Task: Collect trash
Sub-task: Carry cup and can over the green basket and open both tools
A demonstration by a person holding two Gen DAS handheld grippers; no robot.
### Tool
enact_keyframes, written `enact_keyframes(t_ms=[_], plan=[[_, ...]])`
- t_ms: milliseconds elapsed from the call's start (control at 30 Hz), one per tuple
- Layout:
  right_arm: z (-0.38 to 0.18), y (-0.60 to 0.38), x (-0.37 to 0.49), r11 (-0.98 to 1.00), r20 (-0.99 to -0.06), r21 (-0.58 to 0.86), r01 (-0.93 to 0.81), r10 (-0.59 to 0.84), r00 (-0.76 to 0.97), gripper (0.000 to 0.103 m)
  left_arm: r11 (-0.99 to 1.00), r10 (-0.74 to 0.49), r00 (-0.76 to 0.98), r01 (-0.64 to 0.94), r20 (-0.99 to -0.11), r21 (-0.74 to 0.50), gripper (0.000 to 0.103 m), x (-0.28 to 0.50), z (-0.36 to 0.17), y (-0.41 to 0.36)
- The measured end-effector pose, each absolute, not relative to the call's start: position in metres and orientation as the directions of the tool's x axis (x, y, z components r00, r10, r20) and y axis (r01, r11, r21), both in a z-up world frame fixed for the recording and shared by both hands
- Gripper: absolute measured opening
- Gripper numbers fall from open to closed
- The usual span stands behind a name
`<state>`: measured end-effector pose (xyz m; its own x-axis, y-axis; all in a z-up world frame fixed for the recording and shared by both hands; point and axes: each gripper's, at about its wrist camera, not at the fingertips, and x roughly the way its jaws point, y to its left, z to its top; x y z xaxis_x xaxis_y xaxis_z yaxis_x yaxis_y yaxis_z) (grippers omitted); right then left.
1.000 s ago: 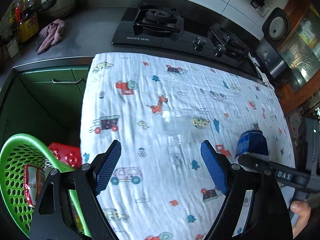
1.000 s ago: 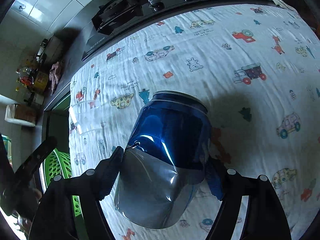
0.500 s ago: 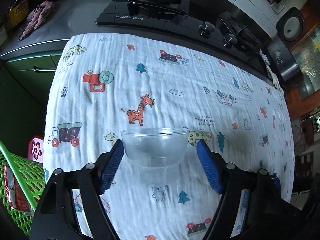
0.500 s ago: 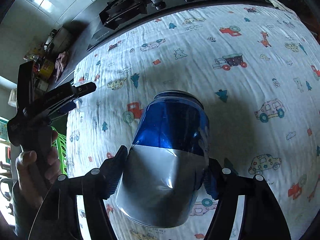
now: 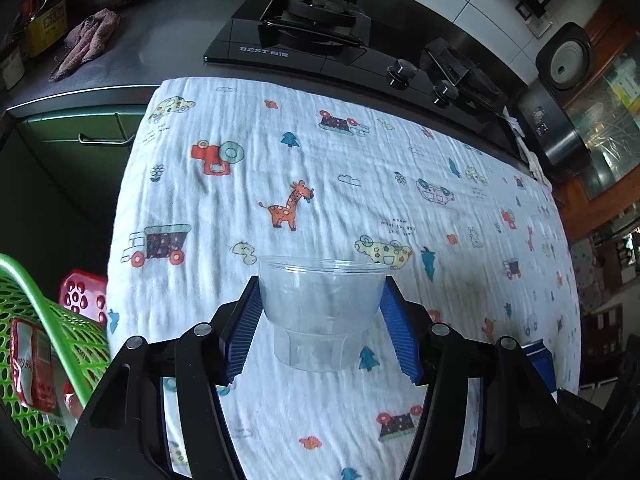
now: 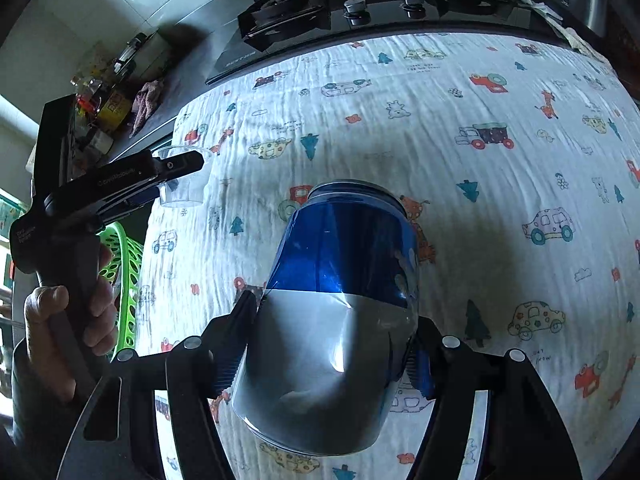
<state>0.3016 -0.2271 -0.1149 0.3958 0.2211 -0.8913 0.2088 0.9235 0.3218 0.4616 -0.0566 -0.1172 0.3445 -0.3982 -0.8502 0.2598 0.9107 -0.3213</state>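
In my left tool (image 5: 320, 320) I have the cup (image 5: 320, 312), a clear plastic one. It stands upright, mouth up and narrow base down, its axis running from the cloth (image 5: 360, 184) up toward the stove (image 5: 320, 40). It sits square between the two blue pads (image 5: 244, 328), one on each side of its wall just under the rim. My jaws have just been closing, and the pads now press on the cup at about half their spread. The cup's base looks to be on the cloth or barely off it; I cannot tell which. Left of the desk, below its edge, is the green basket (image 5: 24, 320), with a red wrapper (image 5: 32, 364) lying inside.

From the right wrist view, my left hand (image 6: 60, 340) grips that tool's handle at the left side, with the cup showing at its tip over the cloth's left edge.

My right tool (image 6: 332, 360) has the can (image 6: 332, 320), blue on top and silver below. Its long axis points away from me along the fingers, top end farthest from the camera and tipped slightly right. The jaws are clamped on the silver part, about half wide, with the can held clear above the cloth.
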Motion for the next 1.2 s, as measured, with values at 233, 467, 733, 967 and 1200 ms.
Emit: enact_keyframes(t_ms=[233, 467, 733, 967, 1200], plan=[[-0.105, -0.194, 0.301, 0.935, -0.879, 0.332, 0.122, 0.26, 0.4, 0.064, 0.917, -0.393, 0.413, 0.239, -0.821, -0.319, 0.058, 0.429, -0.083, 0.001], [-0.094, -0.149, 0.304, 0.941, -0.865, 0.339, 0.006, 0.309, 0.396, 0.064, 0.945, -0.326, 0.495, 0.161, -0.805, -0.284, 0.058, 0.386, -0.056, 0.081], [-0.08, -0.087, 0.312, 0.928, -0.845, 0.356, -0.112, 0.371, 0.386, 0.064, 0.969, -0.226, 0.513, 0.03, -0.828, -0.246, 0.059, 0.352, -0.062, 0.165], [-0.071, -0.042, 0.316, 0.918, -0.839, 0.355, -0.177, 0.396, 0.374, 0.064, 0.97, -0.201, 0.482, -0.024, -0.853, -0.242, 0.06, 0.34, -0.085, 0.196], [-0.067, -0.009, 0.321, 0.911, -0.837, 0.353, -0.215, 0.41, 0.363, 0.064, 0.961, -0.211, 0.456, -0.065, -0.864, -0.268, 0.062, 0.33, -0.102, 0.22]])
